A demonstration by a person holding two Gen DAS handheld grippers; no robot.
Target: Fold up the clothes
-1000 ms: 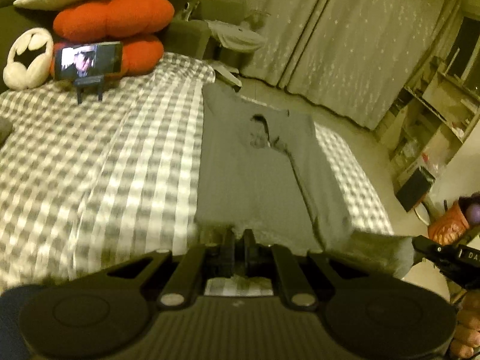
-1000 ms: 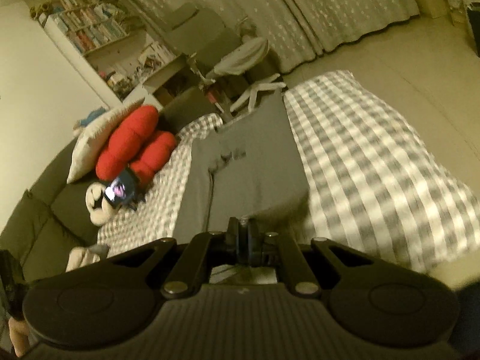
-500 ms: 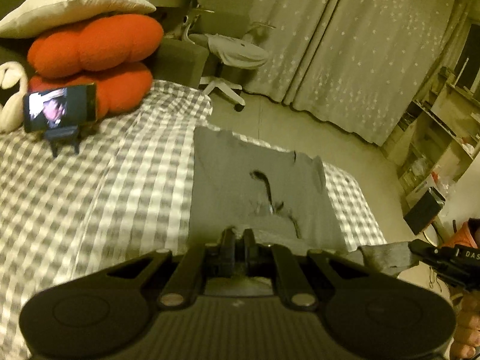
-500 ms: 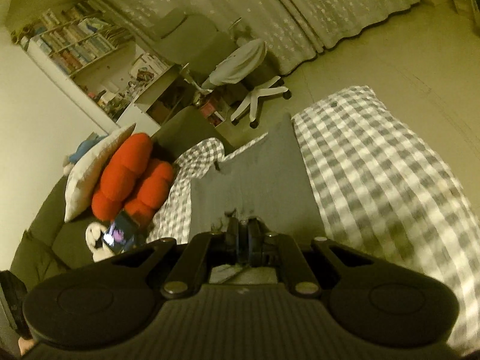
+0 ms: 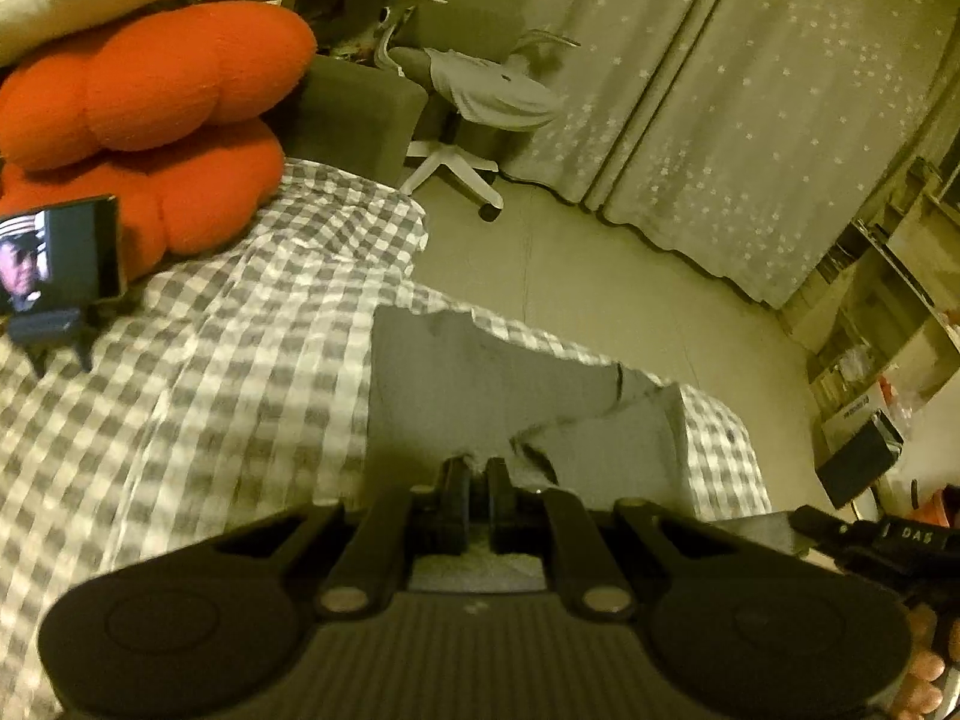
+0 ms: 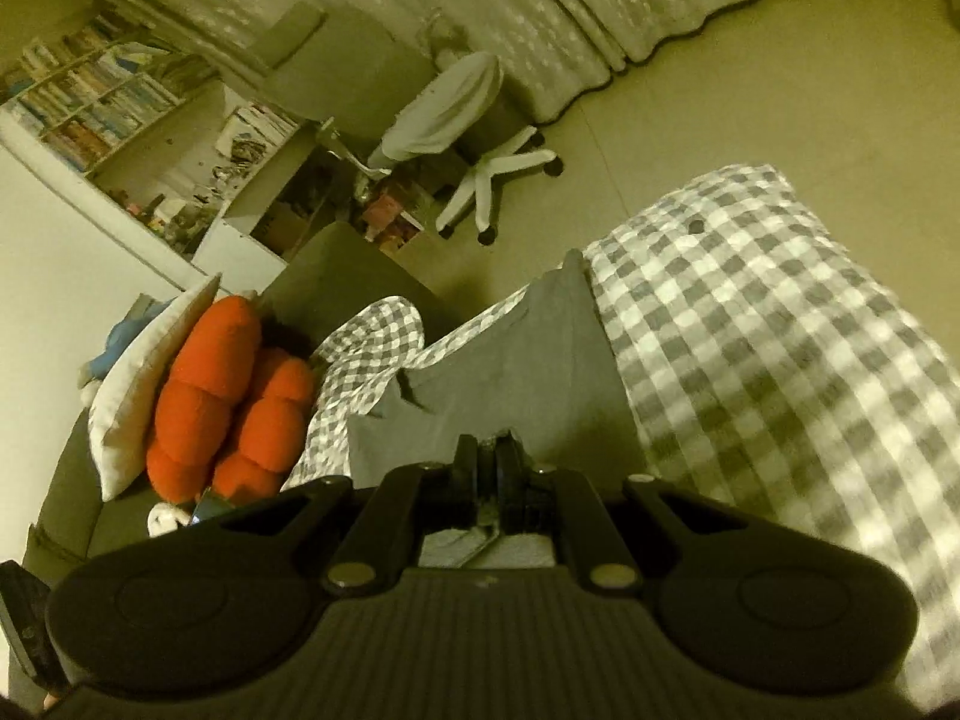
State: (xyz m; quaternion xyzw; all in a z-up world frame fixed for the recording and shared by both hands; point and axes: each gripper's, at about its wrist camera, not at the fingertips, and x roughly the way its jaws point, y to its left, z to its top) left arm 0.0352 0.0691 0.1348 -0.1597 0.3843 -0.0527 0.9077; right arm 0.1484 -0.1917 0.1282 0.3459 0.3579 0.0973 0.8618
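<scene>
The grey shirt (image 5: 480,384) lies on the checked bed (image 5: 210,372), its long axis running straight away from both tongs. The left tongs (image 5: 478,483) and the right tongs (image 6: 489,465) are each pinched narrow on its near hem, side by side, held low and level, pointing toward the far end.

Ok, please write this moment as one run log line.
left tool: shut on grey shirt | right tool: shut on grey shirt | surface: checkered bedspread
</scene>
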